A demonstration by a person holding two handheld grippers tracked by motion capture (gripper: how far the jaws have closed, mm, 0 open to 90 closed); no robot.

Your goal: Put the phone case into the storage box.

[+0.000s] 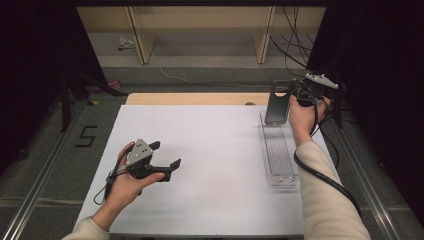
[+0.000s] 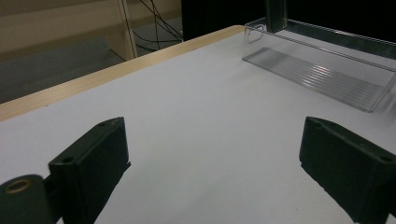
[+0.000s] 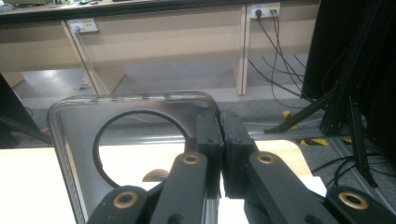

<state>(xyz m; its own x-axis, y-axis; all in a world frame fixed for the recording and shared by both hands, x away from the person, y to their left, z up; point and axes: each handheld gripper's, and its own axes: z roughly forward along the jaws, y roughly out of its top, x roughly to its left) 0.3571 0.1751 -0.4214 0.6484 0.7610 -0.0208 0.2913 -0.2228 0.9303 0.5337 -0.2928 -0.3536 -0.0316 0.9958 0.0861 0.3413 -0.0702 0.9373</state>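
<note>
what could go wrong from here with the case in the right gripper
The right gripper pinches the phone case only at its top edge beside the round cutout, so it may swing or slip out. It hangs at the far end of the clear tray, whose thin wall it could catch on and shove the tray. The left gripper is open and far off, so it could not steady either one.

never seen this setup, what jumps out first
The right tongs stand out at the table's far right, shut on a dark phone case held upright over the far end of a clear ribbed tray. Near the front left, the left tongs are open over the white tabletop.
</note>
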